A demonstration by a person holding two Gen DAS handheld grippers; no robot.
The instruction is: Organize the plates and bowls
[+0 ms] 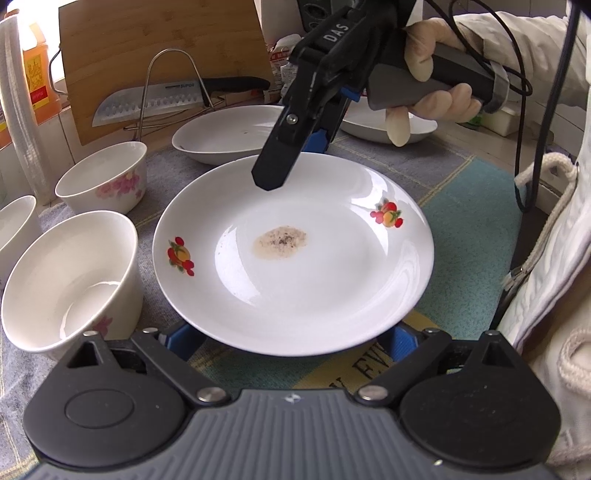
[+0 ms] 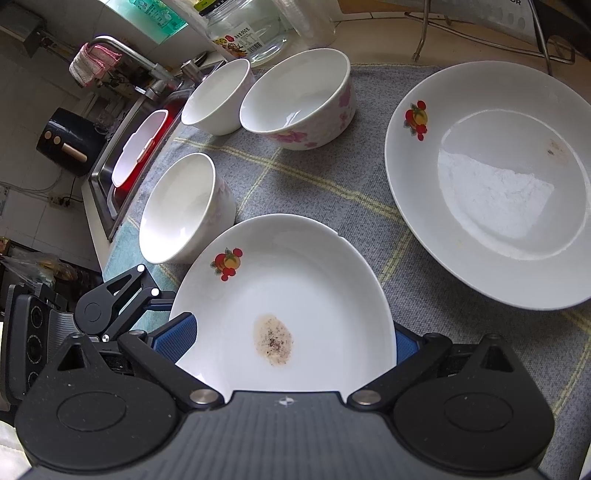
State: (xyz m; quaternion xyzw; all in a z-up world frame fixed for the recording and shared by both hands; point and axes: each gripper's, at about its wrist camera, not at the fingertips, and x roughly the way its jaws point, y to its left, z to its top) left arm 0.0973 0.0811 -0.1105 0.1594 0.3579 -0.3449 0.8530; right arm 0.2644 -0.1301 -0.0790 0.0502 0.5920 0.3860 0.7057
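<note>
A white plate with fruit prints and a brown stain [image 1: 295, 266] is lifted above the cloth. It also shows in the right wrist view [image 2: 284, 306]. My left gripper [image 1: 291, 343] is open, its blue pads [image 1: 177, 338] under the plate's near rim. My right gripper [image 1: 295, 147] holds the far rim, one black finger above and blue pads below; it also shows in its own view [image 2: 291, 343]. A second fruit-print plate [image 2: 491, 184] lies on the cloth. Three white floral bowls [image 2: 299, 99] [image 2: 218, 96] [image 2: 184, 210] stand to the left.
A grey checked cloth [image 2: 332, 177] covers the counter. A cutting board [image 1: 162, 55], knife [image 1: 155, 101] and wire rack stand at the back. Another white dish [image 1: 388, 125] lies behind my right gripper. A sink [image 2: 122, 147], faucet and glass jar [image 2: 243, 29] are far left.
</note>
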